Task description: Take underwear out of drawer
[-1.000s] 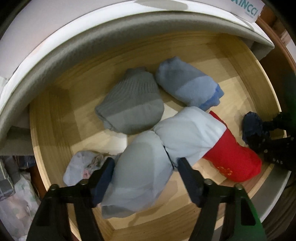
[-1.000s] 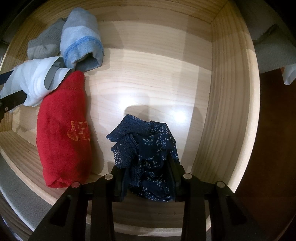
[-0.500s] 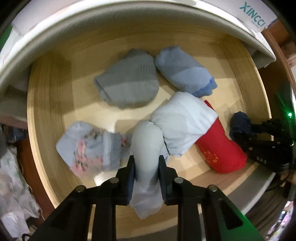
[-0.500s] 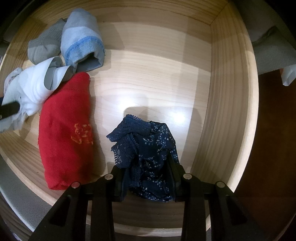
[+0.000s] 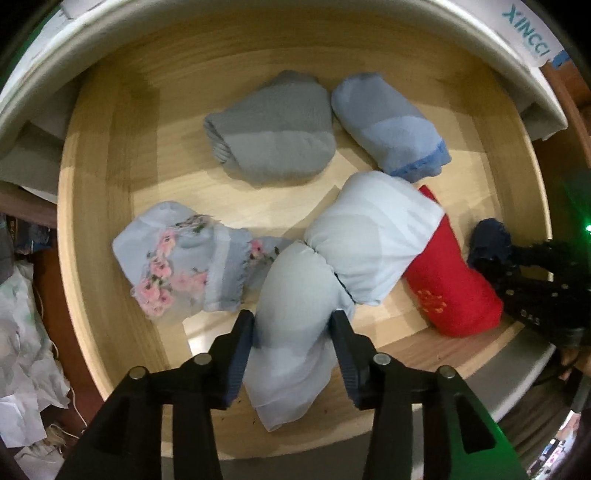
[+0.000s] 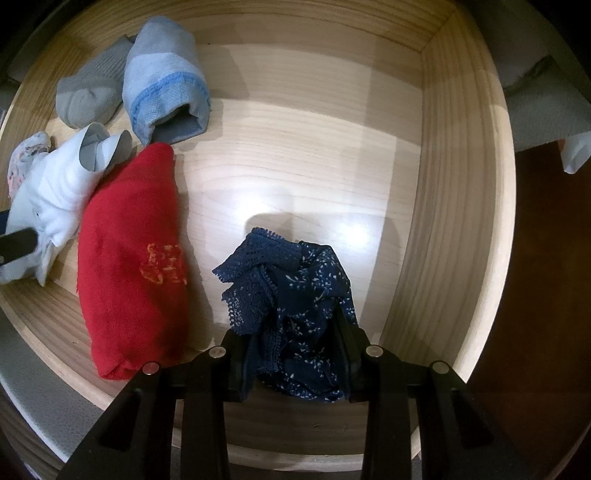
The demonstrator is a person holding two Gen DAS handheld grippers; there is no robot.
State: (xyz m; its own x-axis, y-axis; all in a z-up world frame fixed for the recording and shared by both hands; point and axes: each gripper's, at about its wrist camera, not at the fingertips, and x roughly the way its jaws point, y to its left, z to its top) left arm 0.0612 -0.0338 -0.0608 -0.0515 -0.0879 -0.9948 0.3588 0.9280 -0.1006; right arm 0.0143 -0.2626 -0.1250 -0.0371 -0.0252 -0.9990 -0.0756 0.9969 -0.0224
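An open wooden drawer [image 5: 110,147] holds several rolled underwear pieces. My left gripper [image 5: 291,321] points down over its front. A pale blue piece [image 5: 291,288] bulges between the jaws and touches both pads. The jaws are opening. Its whiter half [image 5: 369,236] lies beyond, against a red piece [image 5: 450,288]. At the drawer's right end my right gripper [image 6: 291,332] is shut on a crumpled navy lace piece [image 6: 291,280], also visible in the left wrist view as the navy piece [image 5: 489,240]. One left finger [image 6: 18,242] shows at the right wrist view's left edge.
A floral light-blue piece [image 5: 177,262] lies left of the held one. A grey piece [image 5: 273,129] and a blue-trimmed piece [image 5: 388,122] lie at the back. A white cabinet edge [image 5: 528,33] overhangs the back. Crumpled bags [image 5: 22,332] sit left of the drawer.
The left jaws closed hard on the pale blue piece, then widened, so the cloth now bulges between them. The left view has shifted, showing more of the floral piece. The right gripper has not moved.
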